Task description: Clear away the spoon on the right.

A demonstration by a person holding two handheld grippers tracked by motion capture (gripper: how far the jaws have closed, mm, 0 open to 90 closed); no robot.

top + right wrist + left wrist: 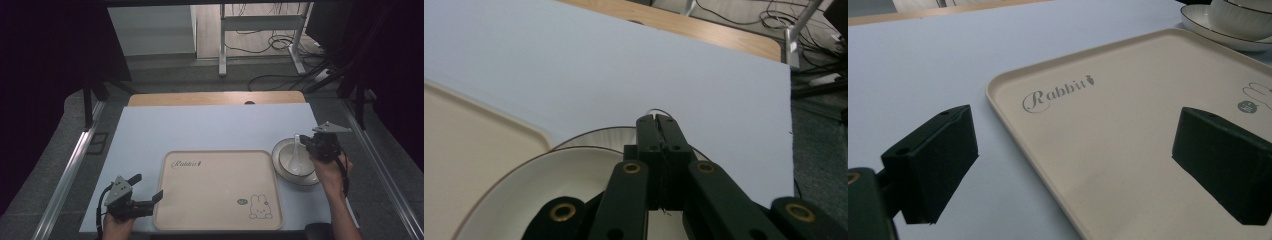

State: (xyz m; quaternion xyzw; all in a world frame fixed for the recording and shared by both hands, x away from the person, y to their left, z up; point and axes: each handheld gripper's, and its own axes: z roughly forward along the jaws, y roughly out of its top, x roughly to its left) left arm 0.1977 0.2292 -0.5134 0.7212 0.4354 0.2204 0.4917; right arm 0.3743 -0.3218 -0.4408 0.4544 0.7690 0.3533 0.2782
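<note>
A: We work on a pale blue mat (210, 127) laid over a wooden table (215, 97), with cables and bare floor beyond it.

B: Our right gripper (312, 142) has its jaws pressed together on the handle of the white spoon (295, 152). In the right gripper view a thin white edge of it pokes out above the closed jaws.

A: And the spoon's scoop rests in the white bowl (295, 162), which sits on a plate (280, 167) just beside the right edge of the cream tray (217, 192).

B: We judge the spoon light, stiff, glazed and slippery, probably ceramic, so it could chip against the bowl's rim. A hold midway up the handle seems best; near the tip it may swivel.

A: Our left gripper (150, 192) rests at the tray's near-left corner, jaws wide apart, nothing between them, one on each side of the tray's rim in the left gripper view.

B: The tray's surface is bare, so there is open room to move leftward. The raised tray rim and the bowl's rim are the edges we should lift clear of.
</note>
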